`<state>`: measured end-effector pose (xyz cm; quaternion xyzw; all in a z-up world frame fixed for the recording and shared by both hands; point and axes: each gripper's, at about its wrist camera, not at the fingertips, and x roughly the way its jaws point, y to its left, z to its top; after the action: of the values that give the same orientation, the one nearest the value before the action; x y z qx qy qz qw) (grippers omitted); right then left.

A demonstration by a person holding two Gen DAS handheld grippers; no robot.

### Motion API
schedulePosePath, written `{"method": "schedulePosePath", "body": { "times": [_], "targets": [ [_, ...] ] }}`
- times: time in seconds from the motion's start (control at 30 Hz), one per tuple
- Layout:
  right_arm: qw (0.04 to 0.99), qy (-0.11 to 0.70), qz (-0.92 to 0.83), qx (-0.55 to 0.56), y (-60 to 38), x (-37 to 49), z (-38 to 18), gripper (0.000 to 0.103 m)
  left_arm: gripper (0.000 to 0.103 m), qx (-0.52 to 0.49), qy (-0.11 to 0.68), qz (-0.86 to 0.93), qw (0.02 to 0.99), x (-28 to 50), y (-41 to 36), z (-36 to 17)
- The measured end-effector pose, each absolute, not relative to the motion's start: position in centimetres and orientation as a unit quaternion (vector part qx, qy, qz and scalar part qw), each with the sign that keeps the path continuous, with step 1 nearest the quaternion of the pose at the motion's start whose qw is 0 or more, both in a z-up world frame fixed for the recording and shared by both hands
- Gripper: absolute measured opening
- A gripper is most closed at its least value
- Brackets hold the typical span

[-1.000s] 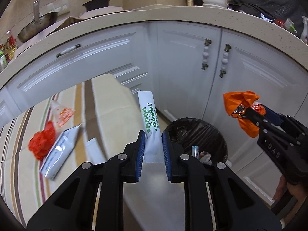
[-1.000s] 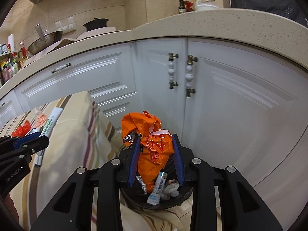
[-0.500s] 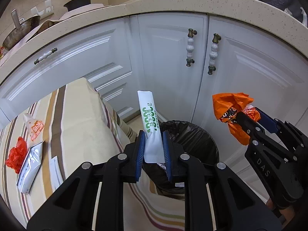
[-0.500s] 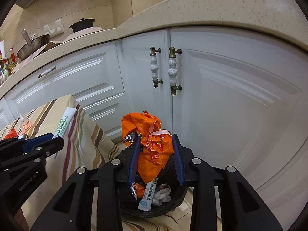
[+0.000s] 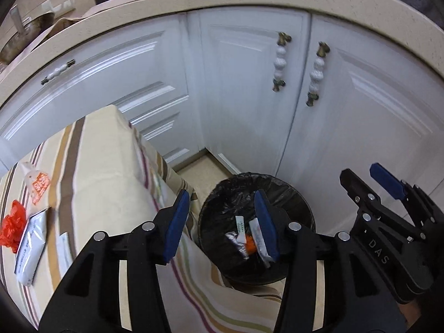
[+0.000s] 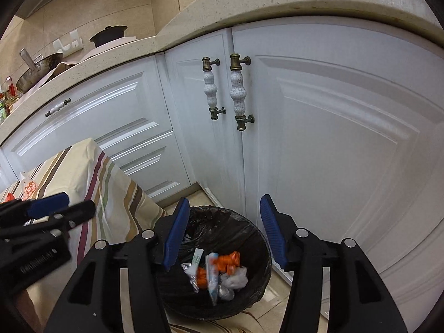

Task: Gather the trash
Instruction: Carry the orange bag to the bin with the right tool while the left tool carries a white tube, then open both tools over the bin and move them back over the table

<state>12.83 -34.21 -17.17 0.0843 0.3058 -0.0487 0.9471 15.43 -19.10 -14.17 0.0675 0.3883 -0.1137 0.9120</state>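
Left gripper (image 5: 222, 222): jaws opening, nothing between the pads. Right gripper (image 6: 224, 233): jaws opening, likewise empty. Both hang above the black-lined bin (image 6: 258, 238) on the floor before the white cabinet doors (image 6: 333, 138). Bin contents: orange wrapper (image 6: 227, 260), white tube (image 6: 212, 280), crumpled tissue (image 6: 236, 277). At nine o'clock in the left wrist view, the striped tablecloth (image 5: 105, 166) carries a red bag (image 5: 11, 226), a silver pouch (image 5: 30, 247) and a small sachet (image 5: 37, 184)

Black bin (image 6: 258, 252), striped cream tablecloth (image 5: 111, 172), white cabinets (image 6: 333, 138).
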Motion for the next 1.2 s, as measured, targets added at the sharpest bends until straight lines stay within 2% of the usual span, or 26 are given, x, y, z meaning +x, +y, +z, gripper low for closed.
{"method": "schedulePosePath", "body": {
  "times": [0.3, 0.57, 0.9, 1.2],
  "targets": [
    [0.952, 0.296, -0.027, 0.073, -31.4, 12.1, -15.2, 0.053, 0.048, 0.054, 0.356, -0.073, 0.930, 13.4, -13.0, -11.1],
    [0.954, 0.293, 0.035, 0.053, -24.5, 11.5, -13.7, 0.053, 0.050, 0.045, 0.342, -0.004, 0.939, 11.0, -5.1, -9.6],
    [0.948, 0.294, 0.122, 0.015, -15.4, 10.8, -12.4, 0.053, 0.051, 0.017, 0.347, 0.092, 0.933, 7.7, 5.9, -9.6],
    [0.931, 0.321, 0.173, -0.026, -9.3, 10.1, -13.1, 0.053, 0.051, -0.014, 0.360, 0.142, 0.922, 5.3, 12.6, -10.7]
  ]
}}
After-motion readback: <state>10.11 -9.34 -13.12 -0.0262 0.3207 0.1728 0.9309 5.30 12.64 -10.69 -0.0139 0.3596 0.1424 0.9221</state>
